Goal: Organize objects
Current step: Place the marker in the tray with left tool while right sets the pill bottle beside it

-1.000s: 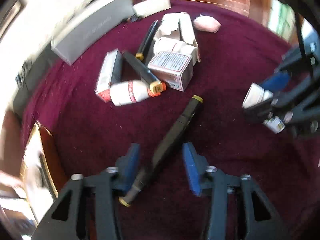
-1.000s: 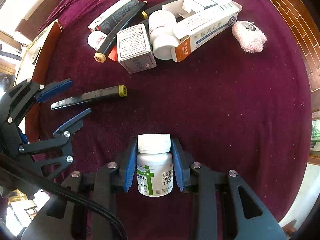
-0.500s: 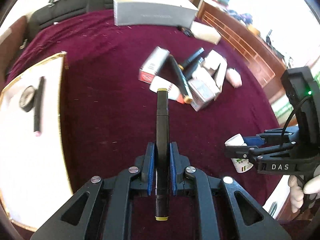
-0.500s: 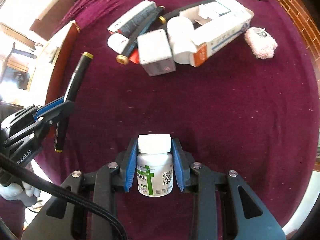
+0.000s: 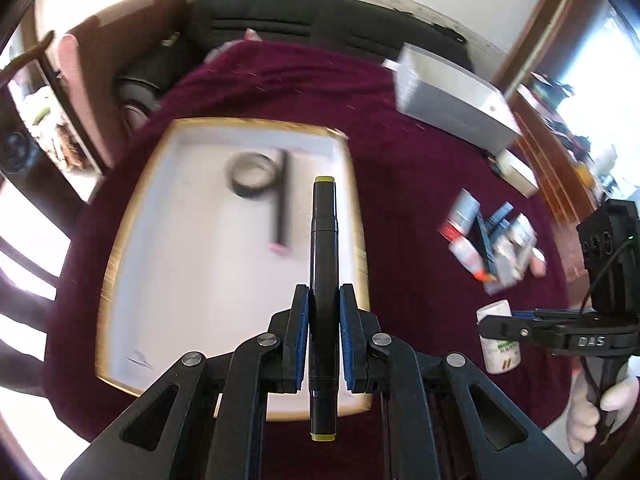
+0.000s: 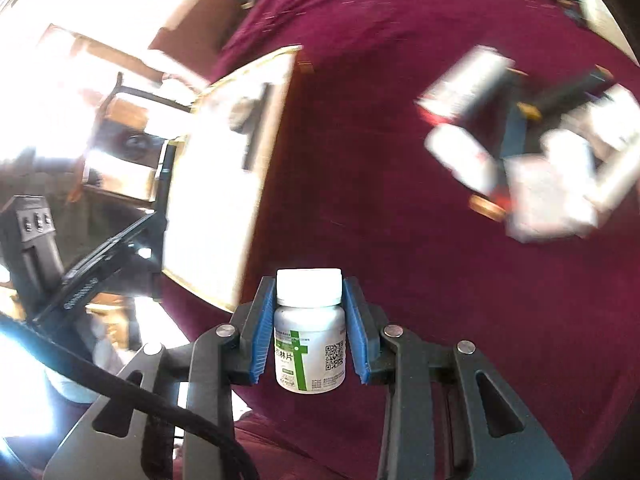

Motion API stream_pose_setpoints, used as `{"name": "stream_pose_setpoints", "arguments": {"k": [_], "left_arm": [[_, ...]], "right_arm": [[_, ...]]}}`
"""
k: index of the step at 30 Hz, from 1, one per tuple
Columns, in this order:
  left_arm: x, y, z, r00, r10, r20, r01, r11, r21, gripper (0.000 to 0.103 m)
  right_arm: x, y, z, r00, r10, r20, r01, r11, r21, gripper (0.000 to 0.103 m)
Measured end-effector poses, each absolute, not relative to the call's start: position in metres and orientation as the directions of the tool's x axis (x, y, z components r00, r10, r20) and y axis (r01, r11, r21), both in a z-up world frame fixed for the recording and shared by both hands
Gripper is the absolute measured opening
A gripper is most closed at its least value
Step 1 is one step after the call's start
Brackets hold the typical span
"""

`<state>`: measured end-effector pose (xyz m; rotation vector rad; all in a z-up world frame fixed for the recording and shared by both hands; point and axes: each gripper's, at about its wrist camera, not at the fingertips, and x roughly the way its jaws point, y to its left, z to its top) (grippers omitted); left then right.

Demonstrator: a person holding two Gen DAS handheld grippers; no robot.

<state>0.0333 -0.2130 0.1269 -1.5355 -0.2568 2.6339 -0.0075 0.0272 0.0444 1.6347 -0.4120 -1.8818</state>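
My left gripper point(image 5: 324, 300) is shut on a black marker with yellow-green ends point(image 5: 323, 240) and holds it above the right side of a white tray with a gold rim point(image 5: 120, 224). In the tray lie a black tape roll point(image 5: 252, 174) and a black pen point(image 5: 282, 200). My right gripper point(image 6: 309, 292) is shut on a white pill bottle with a green cross label point(image 6: 309, 336), held above the maroon cloth near the tray's corner point(image 6: 224, 296). The bottle also shows in the left wrist view point(image 5: 498, 336).
A blurred pile of medicine boxes, bottles and markers point(image 5: 492, 240) lies on the maroon tablecloth point(image 5: 400, 184) right of the tray; it also shows in the right wrist view point(image 6: 532, 148). A grey box point(image 5: 452, 100) stands at the far edge. A dark sofa point(image 5: 280, 28) is behind the table.
My left gripper closed on the marker, lifted it and swung left over the tray. My right gripper, still holding the bottle, moved left toward the tray.
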Motion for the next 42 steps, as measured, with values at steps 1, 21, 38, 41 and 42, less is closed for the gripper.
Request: {"name": "stream_pose_setpoints", "arguments": {"k": [1,21,38,41,42], "left_arm": [[0.027,-0.222,0.128,-0.505,0.128,-0.854,0.021,-0.987,-0.16,0.012],[-0.098,-0.336,0.038,-0.424,0.146,-0.894,0.041,-0.983,-0.179,0.012],[-0.119,-0.339,0.03,-0.418,0.194,-0.887,0.008,-0.976,-0.217,0.012],[-0.12,-0.344,0.032,-0.406,0.214,-0.888,0.033,-0.968,-0.248,0.014],[-0.119,-0.347,0.033,-0.407,0.221,-0.886,0.044,-0.964,-0.261,0.015]], "right_arm": [[-0.014,0.013,0.047,-0.043,-0.639,-0.768,0.245,-0.752,0.612,0.031],[-0.141,-0.154,0.027,-0.148,-0.364,-0.92,0.232,-0.917,0.325,0.031],[-0.167,-0.148,0.005,-0.169,-0.222,-0.96,0.139,-0.97,0.2,0.033],[-0.166,-0.143,0.01,-0.167,-0.242,-0.956,0.129,-0.966,0.222,0.041],[-0.165,-0.142,0.012,-0.168,-0.249,-0.954,0.128,-0.965,0.229,0.041]]}}
